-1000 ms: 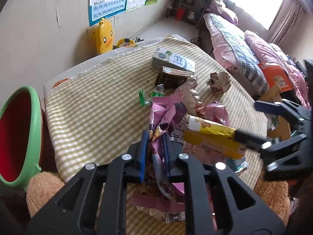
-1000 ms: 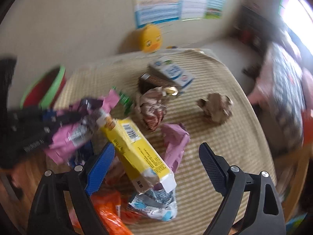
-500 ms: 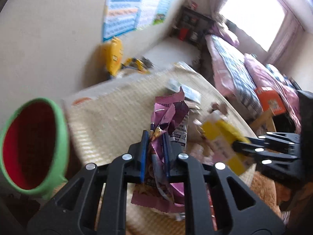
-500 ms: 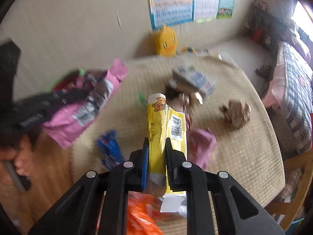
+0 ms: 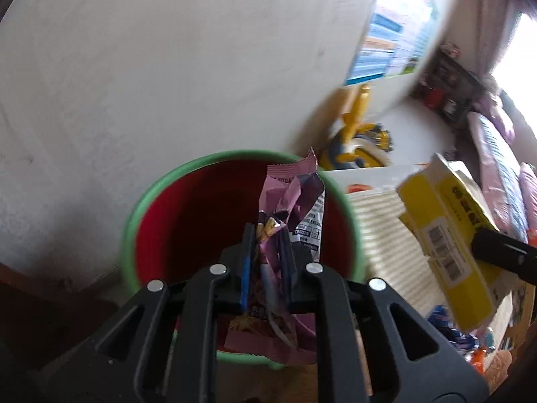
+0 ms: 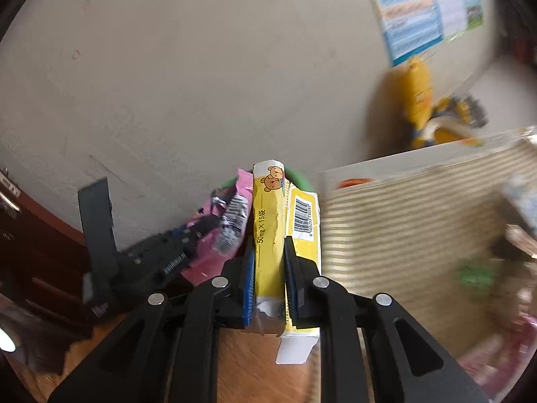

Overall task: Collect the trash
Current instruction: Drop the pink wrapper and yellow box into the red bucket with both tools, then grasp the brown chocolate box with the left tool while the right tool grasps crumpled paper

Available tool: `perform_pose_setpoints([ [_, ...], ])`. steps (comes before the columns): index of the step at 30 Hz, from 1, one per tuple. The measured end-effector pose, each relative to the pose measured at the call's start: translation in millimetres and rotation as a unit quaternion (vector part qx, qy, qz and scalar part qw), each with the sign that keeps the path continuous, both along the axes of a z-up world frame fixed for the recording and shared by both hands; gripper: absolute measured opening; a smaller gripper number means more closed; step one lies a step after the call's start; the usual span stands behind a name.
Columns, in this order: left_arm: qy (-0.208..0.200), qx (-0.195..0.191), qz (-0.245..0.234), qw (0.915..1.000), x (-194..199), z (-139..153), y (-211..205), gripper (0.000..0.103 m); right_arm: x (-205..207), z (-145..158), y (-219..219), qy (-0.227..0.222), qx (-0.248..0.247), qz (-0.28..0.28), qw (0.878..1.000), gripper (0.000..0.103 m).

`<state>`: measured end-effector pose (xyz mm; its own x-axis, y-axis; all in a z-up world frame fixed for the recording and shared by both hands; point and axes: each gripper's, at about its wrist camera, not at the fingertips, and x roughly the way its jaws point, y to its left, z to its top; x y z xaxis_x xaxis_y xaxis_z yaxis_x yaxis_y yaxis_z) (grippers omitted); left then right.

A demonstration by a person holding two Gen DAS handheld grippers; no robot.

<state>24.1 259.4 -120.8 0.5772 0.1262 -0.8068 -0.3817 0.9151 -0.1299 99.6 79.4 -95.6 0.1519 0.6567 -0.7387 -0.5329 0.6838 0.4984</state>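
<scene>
— Dangling over the bin, is it? That pink thing?

— Yes. The pink wrapper is pinched between the blue-padded fingers of the left gripper, and it hangs right above the mouth of the red bin with the green rim. Crumpled, purple and pink, a white label patch on one side. Its lower end droops past the near rim of the bin.

— And the other one?

— The right gripper is clamped on a yellow box, flattened, with little bears printed at the top and a barcode on the flap beside it. From the left camera that yellow box sits off to the right of the bin, over the edge of the table, not above the opening.

— Both holding, then?

— Both squeezed tight on their trash. From the right camera I see the left gripper out in front with the wrapper, just beside the box's top end, and a sliver of green rim behind them.

— What's around?

— The table with its striped cloth runs off to the right, a few blurred scraps on it. A yellow duck toy stands against the wall, and posters hang above it. Wooden floor shows beneath the right gripper.
</scene>
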Motion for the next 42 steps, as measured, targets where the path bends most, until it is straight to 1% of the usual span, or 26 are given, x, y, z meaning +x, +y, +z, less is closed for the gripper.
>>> perform_pose_setpoints([
  [3,0.008,-0.002,0.011,0.9999,-4.0,-9.4,12.5,0.014,11.3,-15.5,30.3,0.022,0.003,0.004,1.0,0.015],
  [4,0.01,-0.001,0.012,0.9999,-4.5,-12.2,14.4,0.014,15.4,-19.1,37.7,0.024,0.003,0.004,1.0,0.019],
  [5,0.011,-0.001,0.013,0.9999,-4.5,-14.0,17.7,0.015,17.2,-21.5,43.9,0.022,-0.002,0.0,1.0,0.02],
  [6,0.012,0.001,0.013,0.9998,-1.2,-14.2,17.7,0.021,21.0,-23.8,46.5,0.02,-0.006,-0.006,1.0,0.03],
  [7,0.012,0.003,0.013,0.9998,1.0,-14.7,18.1,0.026,13.3,-19.5,47.2,0.017,-0.006,-0.011,1.0,0.044],
  [8,0.011,0.005,0.013,0.9998,0.3,-15.0,19.4,0.04,10.1,-16.3,44.9,0.011,-0.003,-0.018,1.0,0.046],
  [9,0.009,0.01,0.014,0.9998,0.0,-14.9,19.1,0.051,9.0,-17.7,44.3,0.007,-0.002,-0.019,1.0,0.046],
  [10,0.008,0.016,0.015,0.9997,-0.3,-14.2,19.6,0.054,9.6,-17.1,45.3,0.003,-0.003,-0.019,1.0,0.046],
  [13,0.006,0.033,0.012,0.9994,-2.5,-12.3,18.0,0.059,8.1,-16.1,41.7,-0.013,-0.011,-0.023,1.0,0.049],
  [20,-0.014,0.068,-0.006,0.9975,-4.5,6.8,-1.6,0.059,-14.4,7.8,5.1,-0.062,-0.024,-0.047,0.997,0.049],
  [25,-0.032,0.07,-0.022,0.9968,-8.2,25.2,-21.5,0.059,-23.6,18.1,-31.3,-0.087,-0.036,-0.069,0.993,0.049],
  [28,-0.039,0.059,-0.038,0.9968,-6.5,31.8,-37.9,0.059,-31.4,25.8,-65.2,-0.095,-0.044,-0.09,0.99,0.05],
  [31,-0.042,0.045,-0.068,0.9958,-4.3,35.0,-65.0,0.059,-39.3,27.0,-109.6,-0.105,-0.064,-0.13,0.984,0.05],
  [32,-0.042,0.042,-0.075,0.9954,-3.3,34.9,-72.6,0.059,-42.5,25.5,-133.3,-0.106,-0.075,-0.153,0.98,0.05],
  [34,-0.038,0.027,-0.102,0.9937,0.7,33.5,-95.6,0.059,-46.5,20.8,-162.6,-0.102,-0.088,-0.18,0.974,0.05],
  [35,-0.037,0.023,-0.111,0.9929,2.4,32.2,-102.9,0.059,-50.4,16.2,-185.9,-0.098,-0.103,-0.204,0.969,0.05],
  [39,-0.024,-0.001,-0.166,0.9859,8.1,25.4,-151.3,0.059,-60.3,0.2,-240.1,-0.087,-0.144,-0.256,0.952,0.051],
  [42,-0.007,-0.021,-0.199,0.9798,6.3,16.1,-180.8,0.059,-60.7,-23.2,-271.0,-0.051,-0.15,-0.282,0.946,0.052],
])
